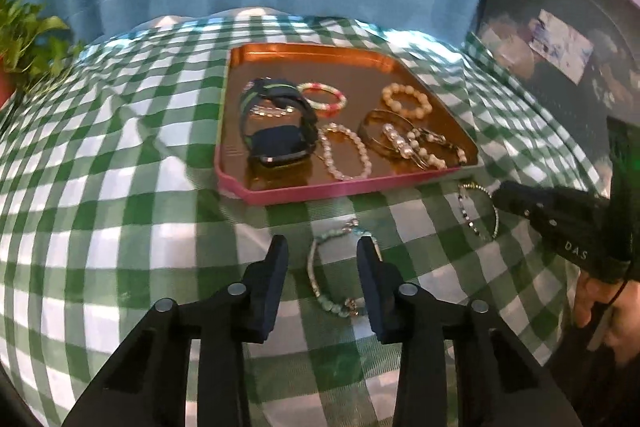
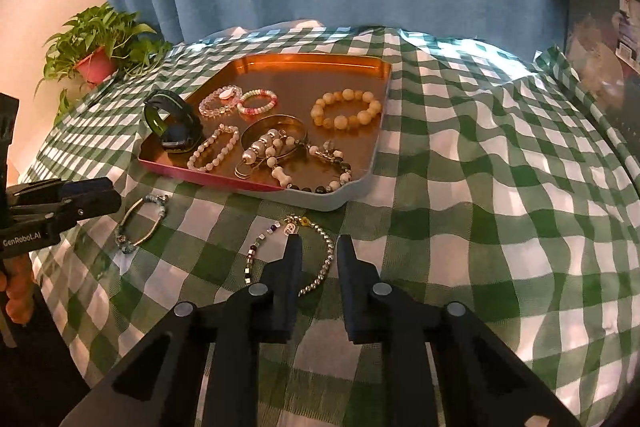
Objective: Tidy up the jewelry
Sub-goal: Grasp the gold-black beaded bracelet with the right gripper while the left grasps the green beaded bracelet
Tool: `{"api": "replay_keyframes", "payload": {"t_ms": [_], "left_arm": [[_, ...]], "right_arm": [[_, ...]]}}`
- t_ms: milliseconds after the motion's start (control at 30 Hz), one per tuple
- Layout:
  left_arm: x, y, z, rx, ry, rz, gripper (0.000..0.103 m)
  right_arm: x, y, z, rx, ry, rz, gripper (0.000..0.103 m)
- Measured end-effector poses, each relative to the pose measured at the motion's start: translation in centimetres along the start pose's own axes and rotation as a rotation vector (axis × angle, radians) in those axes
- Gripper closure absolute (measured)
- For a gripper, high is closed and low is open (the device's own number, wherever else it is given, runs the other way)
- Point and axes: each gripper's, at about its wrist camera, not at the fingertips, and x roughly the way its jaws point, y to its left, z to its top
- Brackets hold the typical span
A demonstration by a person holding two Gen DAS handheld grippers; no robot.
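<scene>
In the left wrist view our left tongs (image 1: 322,253) stand apart at lower centre, their fingers either side of a turquoise bracelet (image 1: 320,279) on the checked cloth (image 1: 120,227), not pressing it. In the right wrist view our right tongs (image 2: 318,251) stand slightly apart over a silver bead bracelet (image 2: 326,259), gripping nothing. Above both, the tray (image 2: 256,187) holds a watch (image 2: 174,131) and more bracelets.

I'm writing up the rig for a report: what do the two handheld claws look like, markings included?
Both are matte black plastic. Each claw has two flat, tapered fingers on angular linkage arms with round silver pivot pins. The left claw carries white "GenRobot.AI" lettering on its side; the right claw shows "DAS". A thin dark cable trails beneath it.
</scene>
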Motion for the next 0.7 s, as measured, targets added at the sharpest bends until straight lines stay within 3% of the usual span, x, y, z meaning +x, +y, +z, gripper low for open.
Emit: {"api": "replay_keyframes", "payload": {"t_ms": [67, 300, 367, 433, 533, 700], "left_arm": [[0.9, -0.1, 0.1, 0.025, 0.020, 0.010, 0.079], [2.2, 0.3, 0.1, 0.042, 0.025, 0.009, 0.080], [2.3, 0.1, 0.1, 0.083, 0.019, 0.054, 0.092], [2.4, -0.3, 0.1, 0.112, 0.026, 0.062, 0.100], [2.3, 0.0, 0.3, 0.072, 0.038, 0.041, 0.100], [0.3, -0.6, 0.6, 0.036, 0.012, 0.007, 0.100]], "right_arm": [[0.6, 0.1, 0.2, -0.009, 0.009, 0.005, 0.087], [2.1, 0.2, 0.7, -0.024, 0.048, 0.004, 0.089], [2.2, 0.2, 0.7, -0.029, 0.053, 0.000, 0.090], [2.4, 0.5, 0.7, -0.059, 0.058, -0.044, 0.099], [2.3, 0.8, 0.7, -0.066, 0.057, -0.072, 0.101], [0.8, 0.7, 0.9, -0.034, 0.026, -0.039, 0.101]]}}
